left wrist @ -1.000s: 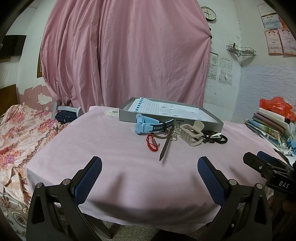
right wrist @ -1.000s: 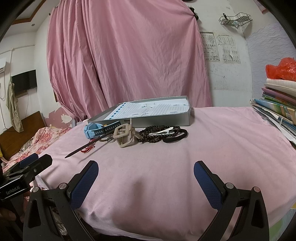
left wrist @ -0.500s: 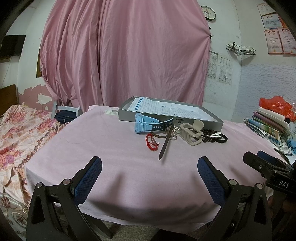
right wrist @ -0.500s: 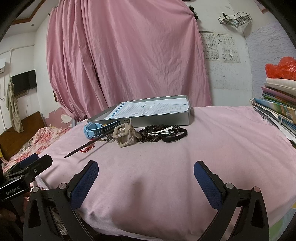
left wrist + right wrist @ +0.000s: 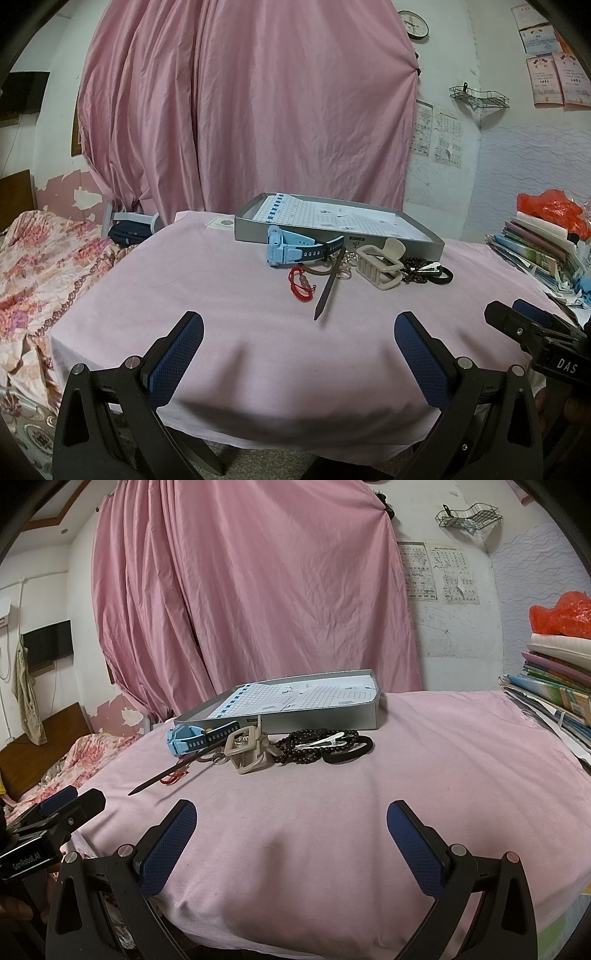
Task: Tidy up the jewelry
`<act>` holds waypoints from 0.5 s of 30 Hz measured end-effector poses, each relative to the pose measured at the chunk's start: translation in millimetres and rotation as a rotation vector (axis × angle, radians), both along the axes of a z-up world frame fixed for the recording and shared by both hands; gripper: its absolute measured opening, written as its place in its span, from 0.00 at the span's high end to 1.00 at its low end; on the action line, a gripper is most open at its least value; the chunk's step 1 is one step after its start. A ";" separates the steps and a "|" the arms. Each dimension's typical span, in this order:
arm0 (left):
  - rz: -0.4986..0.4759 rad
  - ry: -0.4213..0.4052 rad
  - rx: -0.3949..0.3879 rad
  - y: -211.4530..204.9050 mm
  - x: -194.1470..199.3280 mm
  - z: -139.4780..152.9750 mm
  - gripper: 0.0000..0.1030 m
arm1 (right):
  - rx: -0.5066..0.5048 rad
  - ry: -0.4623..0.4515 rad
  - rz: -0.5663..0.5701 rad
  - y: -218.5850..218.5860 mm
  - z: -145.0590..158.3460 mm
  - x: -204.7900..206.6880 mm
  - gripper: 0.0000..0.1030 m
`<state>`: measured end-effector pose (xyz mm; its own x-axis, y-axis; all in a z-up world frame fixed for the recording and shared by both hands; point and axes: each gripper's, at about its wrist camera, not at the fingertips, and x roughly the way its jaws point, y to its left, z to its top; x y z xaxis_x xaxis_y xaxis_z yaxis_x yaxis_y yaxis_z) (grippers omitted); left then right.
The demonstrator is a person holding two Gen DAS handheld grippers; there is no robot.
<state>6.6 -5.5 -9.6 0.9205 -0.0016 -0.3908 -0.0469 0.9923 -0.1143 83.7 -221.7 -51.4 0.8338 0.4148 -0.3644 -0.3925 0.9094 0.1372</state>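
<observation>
Both grippers — left gripper (image 5: 298, 356), right gripper (image 5: 291, 834) — are hovering with fingers spread wide, holding nothing. The blue watch (image 5: 291, 249) is lying beside the grey tray (image 5: 332, 236).

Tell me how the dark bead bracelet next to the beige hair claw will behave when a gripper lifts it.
The dark bead bracelet lies in loose loops, so it will probably hang limp and sag from one pinch point. A white clip lies across it and a black hair tie sits against it; either may drag along. The round beads could slip between the pads.
</observation>
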 end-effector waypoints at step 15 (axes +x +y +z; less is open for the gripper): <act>-0.114 0.077 0.026 5.6 32.3 14.7 0.02 | -0.020 0.113 0.086 -34.1 12.4 41.9 0.00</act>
<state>38.9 0.1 5.1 0.8821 -0.0934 -0.4617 0.0589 0.9943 -0.0886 125.7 -255.7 -38.9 0.7484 0.4749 -0.4630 -0.4526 0.8759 0.1670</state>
